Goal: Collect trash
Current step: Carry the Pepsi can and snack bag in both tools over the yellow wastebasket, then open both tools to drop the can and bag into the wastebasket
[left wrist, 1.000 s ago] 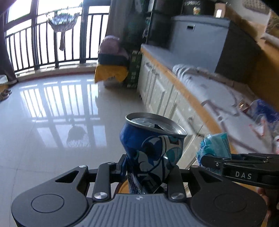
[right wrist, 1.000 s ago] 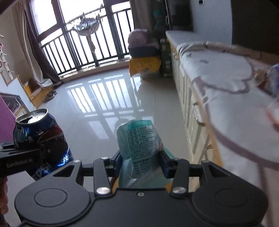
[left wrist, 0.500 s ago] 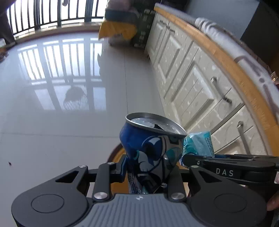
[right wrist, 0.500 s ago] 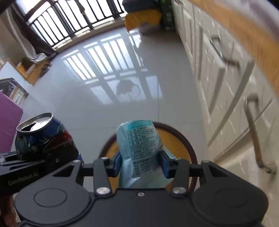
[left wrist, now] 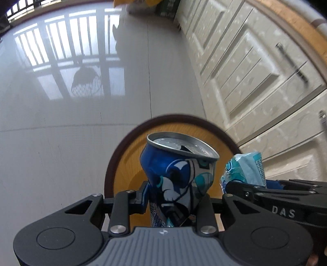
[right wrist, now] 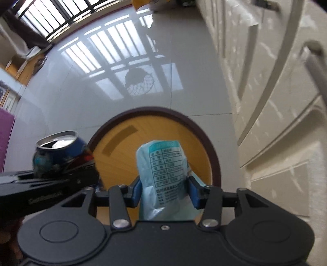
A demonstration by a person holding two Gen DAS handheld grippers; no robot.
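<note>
My left gripper point(left wrist: 173, 201) is shut on a dented blue soda can point(left wrist: 177, 174), held upright over a round bin with a dark rim point(left wrist: 130, 135) and a yellow-orange inside. My right gripper point(right wrist: 164, 190) is shut on a light teal plastic packet point(right wrist: 165, 163) with printed text, held above the same bin point(right wrist: 155, 111). The can also shows at the left of the right wrist view point(right wrist: 59, 153). The packet shows at the right of the left wrist view point(left wrist: 245, 169). The two grippers are side by side.
The bin stands on a glossy grey tiled floor point(left wrist: 61, 122). White cabinet doors with metal handles point(left wrist: 265, 67) run along the right, close to the bin. A yellow bag point(left wrist: 132, 2) lies far off by the balcony railing. A purple object point(right wrist: 6, 135) is at the left.
Both grippers have tilted down and moved over the bin, which now fills the middle of each view. The countertop has left view. The can and packet stay gripped.
</note>
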